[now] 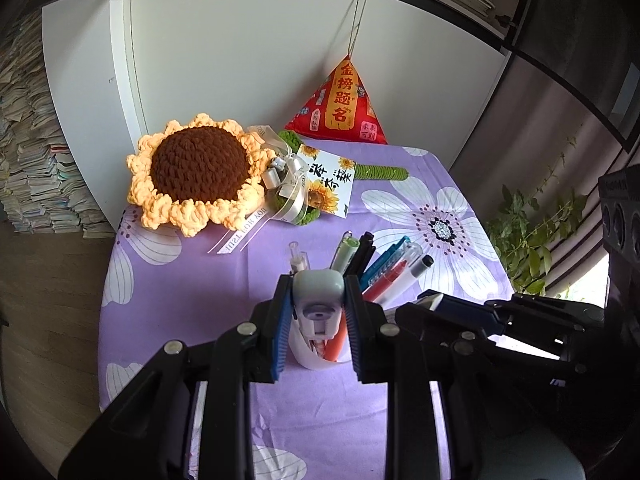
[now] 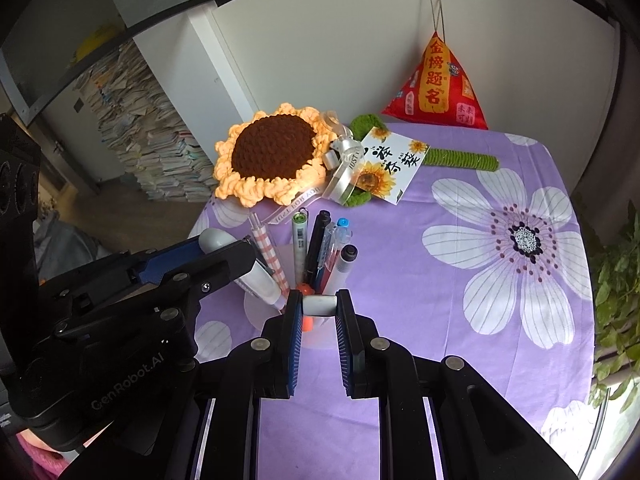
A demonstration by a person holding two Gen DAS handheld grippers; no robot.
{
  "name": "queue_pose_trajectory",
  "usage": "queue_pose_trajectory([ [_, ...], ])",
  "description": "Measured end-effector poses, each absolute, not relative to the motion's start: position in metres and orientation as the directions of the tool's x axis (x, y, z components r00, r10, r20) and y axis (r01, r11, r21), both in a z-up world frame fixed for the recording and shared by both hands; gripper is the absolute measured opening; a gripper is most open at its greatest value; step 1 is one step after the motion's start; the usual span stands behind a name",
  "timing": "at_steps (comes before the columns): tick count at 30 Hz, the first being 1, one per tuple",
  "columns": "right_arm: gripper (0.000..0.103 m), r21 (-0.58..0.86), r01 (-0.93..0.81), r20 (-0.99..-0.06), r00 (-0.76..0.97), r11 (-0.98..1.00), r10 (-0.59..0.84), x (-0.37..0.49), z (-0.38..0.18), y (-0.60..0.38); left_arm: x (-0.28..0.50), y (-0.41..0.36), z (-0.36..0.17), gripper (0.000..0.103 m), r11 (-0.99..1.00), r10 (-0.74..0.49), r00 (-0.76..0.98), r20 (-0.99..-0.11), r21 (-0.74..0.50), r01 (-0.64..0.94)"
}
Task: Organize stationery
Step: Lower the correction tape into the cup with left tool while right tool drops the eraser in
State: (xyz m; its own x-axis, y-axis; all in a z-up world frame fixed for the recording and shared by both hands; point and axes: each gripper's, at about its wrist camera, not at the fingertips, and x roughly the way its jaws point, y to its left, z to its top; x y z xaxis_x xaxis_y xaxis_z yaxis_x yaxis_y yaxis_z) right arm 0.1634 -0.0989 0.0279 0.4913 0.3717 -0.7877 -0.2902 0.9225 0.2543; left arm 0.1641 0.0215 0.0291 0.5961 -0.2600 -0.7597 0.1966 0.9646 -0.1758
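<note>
A translucent white pen cup [image 1: 305,357] [image 2: 256,314] stands on the purple flowered cloth with several pens [image 1: 376,268] [image 2: 320,248] sticking out. My left gripper [image 1: 318,285] [image 2: 226,245] is shut on a grey-and-white correction tape [image 1: 318,292] [image 2: 260,280], held right over the cup with its lower end at the cup's mouth. My right gripper [image 2: 319,297] [image 1: 440,302] is shut on a small white cylinder [image 2: 319,305], close above the near rim of the cup. The two grippers sit side by side, nearly touching. The cup's bottom is hidden.
A crochet sunflower [image 1: 200,172] with ribbon and a sunflower card [image 1: 326,182] lies at the back of the table [image 2: 460,360]. A red pyramid pouch [image 1: 340,108] hangs at the wall. A leafy plant [image 1: 532,240] stands off the right edge; stacked books [image 2: 152,140] are on the floor at left.
</note>
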Motion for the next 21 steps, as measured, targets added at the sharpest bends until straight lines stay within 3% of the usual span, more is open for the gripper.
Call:
queue_pose_trajectory([
  [21,0.018,0.25,-0.298,-0.79,0.487,0.921,0.372,0.162,0.0245,-0.0968,0.1654,0.0229,0.0278,0.024,0.96,-0.279,0.575,-0.769,-0.201,0.197],
])
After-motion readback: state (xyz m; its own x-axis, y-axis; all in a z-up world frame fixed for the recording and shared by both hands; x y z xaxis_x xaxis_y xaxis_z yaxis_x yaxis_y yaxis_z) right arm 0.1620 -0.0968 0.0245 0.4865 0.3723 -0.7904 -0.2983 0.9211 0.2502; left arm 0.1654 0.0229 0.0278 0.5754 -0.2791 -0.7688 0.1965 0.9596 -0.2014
